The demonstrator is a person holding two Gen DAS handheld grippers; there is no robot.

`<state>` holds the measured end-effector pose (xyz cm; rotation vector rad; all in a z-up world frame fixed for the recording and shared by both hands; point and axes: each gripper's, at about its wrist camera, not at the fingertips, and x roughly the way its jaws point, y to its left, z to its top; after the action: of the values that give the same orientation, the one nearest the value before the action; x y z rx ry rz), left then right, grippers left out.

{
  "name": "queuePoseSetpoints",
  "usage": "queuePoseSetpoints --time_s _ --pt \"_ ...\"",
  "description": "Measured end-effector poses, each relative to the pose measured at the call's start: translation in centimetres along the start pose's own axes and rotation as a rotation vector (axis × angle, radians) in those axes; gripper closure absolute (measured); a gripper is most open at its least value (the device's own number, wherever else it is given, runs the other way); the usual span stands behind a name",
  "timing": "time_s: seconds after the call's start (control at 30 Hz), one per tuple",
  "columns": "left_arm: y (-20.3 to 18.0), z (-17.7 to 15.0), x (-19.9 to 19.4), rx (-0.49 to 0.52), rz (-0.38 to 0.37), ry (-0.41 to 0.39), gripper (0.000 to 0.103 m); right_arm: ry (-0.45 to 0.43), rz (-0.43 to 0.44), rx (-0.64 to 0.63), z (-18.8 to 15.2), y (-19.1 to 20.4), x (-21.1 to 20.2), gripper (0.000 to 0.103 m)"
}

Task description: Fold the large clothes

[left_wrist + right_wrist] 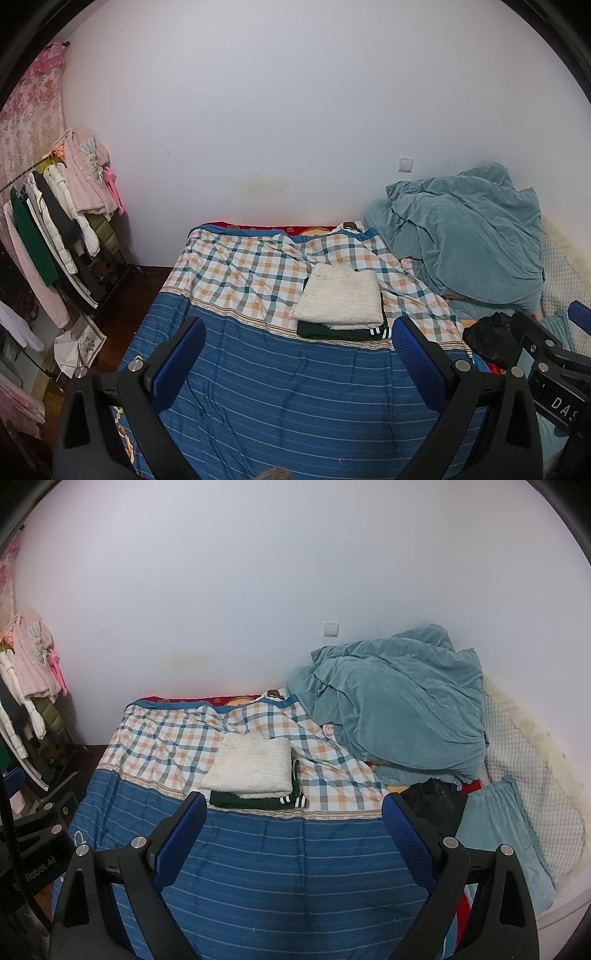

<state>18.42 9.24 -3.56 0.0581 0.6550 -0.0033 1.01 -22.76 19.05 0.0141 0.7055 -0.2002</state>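
A folded cream knit garment (341,297) (249,766) lies on a folded dark green garment with white stripes (343,330) (258,799), stacked on the checked part of the bedspread. A crumpled black garment (487,336) (436,801) lies to the right of the stack. My left gripper (299,325) is open and empty above the blue striped bedspread (280,387) (280,856), short of the stack. My right gripper (295,801) is open and empty, also short of the stack. The right gripper also shows at the right edge of the left wrist view (554,354).
A heaped teal blanket (469,236) (399,701) fills the bed's back right. A teal pillow (506,834) and white quilted padding (524,753) lie at the right. A clothes rack (59,225) with hanging clothes stands left of the bed, over the dark floor (125,306).
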Motion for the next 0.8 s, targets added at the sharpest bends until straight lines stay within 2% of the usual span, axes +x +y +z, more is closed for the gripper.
queuePoseSetpoints --time_s 0.8 --pt "-0.16 0.26 0.02 -0.003 -0.003 0.003 0.0 0.003 -0.002 0.001 -0.31 0.62 0.02 0.006"
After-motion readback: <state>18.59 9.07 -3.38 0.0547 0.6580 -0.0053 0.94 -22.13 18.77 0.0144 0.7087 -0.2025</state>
